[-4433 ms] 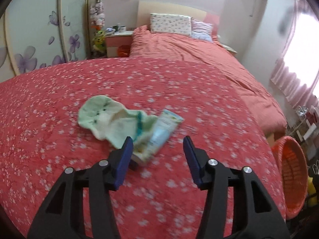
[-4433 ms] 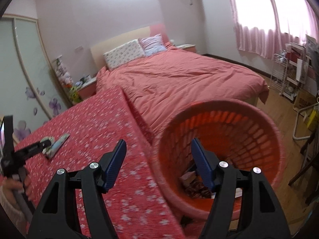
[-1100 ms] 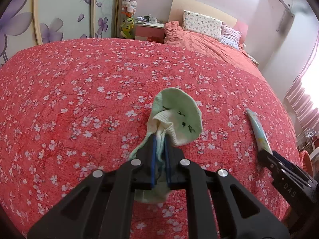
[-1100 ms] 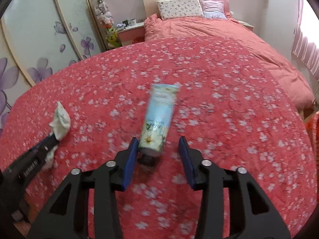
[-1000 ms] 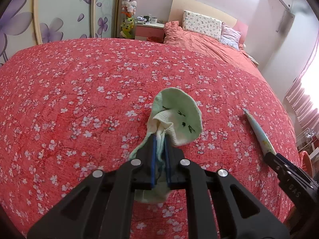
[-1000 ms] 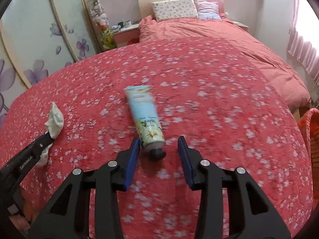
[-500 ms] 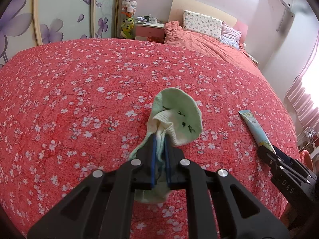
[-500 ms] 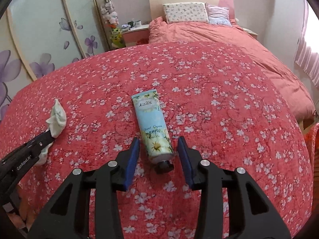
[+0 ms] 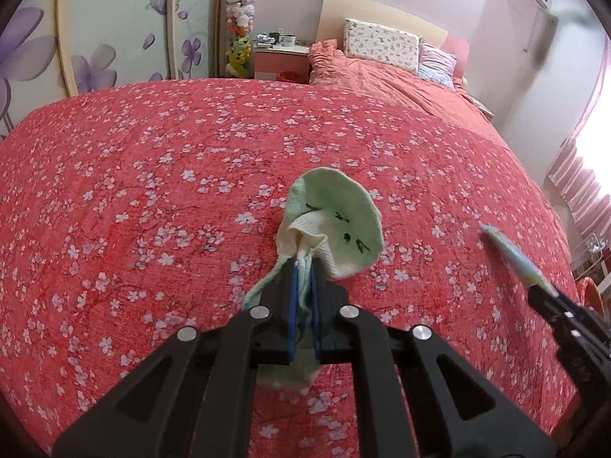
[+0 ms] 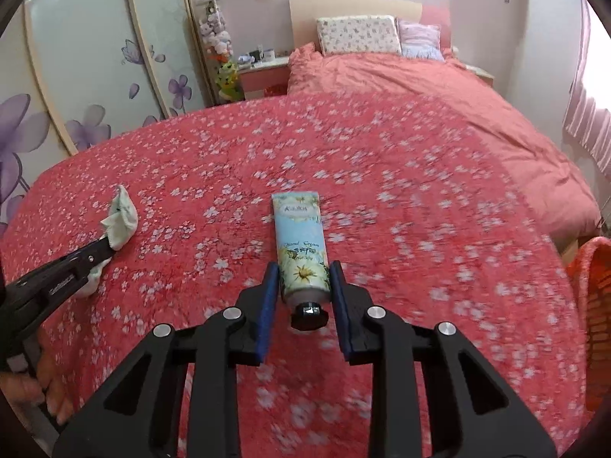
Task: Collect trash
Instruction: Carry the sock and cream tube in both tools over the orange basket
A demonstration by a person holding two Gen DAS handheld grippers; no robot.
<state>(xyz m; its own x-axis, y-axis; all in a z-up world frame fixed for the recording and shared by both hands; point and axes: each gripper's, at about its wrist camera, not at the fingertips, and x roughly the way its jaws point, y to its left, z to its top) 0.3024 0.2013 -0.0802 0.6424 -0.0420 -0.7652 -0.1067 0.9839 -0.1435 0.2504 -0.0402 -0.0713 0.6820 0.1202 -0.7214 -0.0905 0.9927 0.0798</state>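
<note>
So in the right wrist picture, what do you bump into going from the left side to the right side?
Left gripper → green sock → hand cream tube pinched in the right gripper → orange basket.

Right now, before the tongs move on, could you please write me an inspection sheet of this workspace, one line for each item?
Surface: red bedspread with white blossoms, soft and slightly creased.
Job's things: pale green sock pinched at its cuff; hand cream tube, black cap toward the camera.
Clutter: nothing seen on the bedspread besides these two.
Grippers: left tongs shut on the sock; right tongs have just been closing, their pads now against both sides of the tube.
Cables: nothing seen.
Surroundings: orange basket at the right edge; second bed with pillows; nightstand; wardrobe doors with purple flowers; pink curtains.
</note>
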